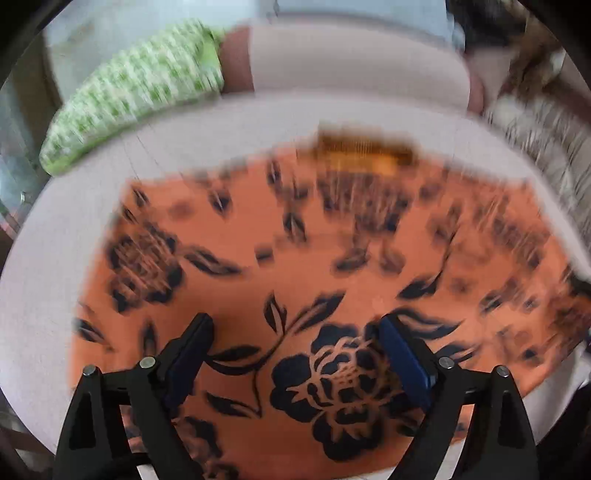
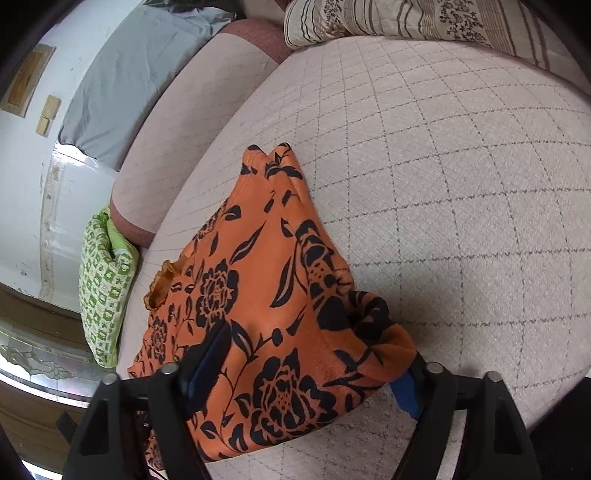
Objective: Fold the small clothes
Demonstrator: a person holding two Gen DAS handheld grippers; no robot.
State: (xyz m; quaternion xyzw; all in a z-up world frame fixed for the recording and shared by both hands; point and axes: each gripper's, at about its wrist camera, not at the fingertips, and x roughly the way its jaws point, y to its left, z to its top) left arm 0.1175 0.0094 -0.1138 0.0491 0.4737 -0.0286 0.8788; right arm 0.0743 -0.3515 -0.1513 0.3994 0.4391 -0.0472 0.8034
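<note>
An orange garment with a black flower print (image 1: pixel 295 266) lies spread on a pale quilted cushion (image 1: pixel 48 258). The left wrist view is motion-blurred. My left gripper (image 1: pixel 295 332) is open just above the garment's near part, holding nothing. In the right wrist view the same garment (image 2: pixel 266 280) lies partly bunched, one sleeve end pointing away. My right gripper (image 2: pixel 314 354) is open, its jaws straddling the garment's raised near edge; the cloth drapes over the right finger (image 2: pixel 406 391).
A green patterned pillow (image 2: pixel 107 291) leans at the cushion's left edge, also in the left wrist view (image 1: pixel 136 92). A striped floral pillow (image 2: pixel 406 18) lies at the far end. The sofa backrest (image 2: pixel 192 122) and a grey cloth (image 2: pixel 129 81) are at left.
</note>
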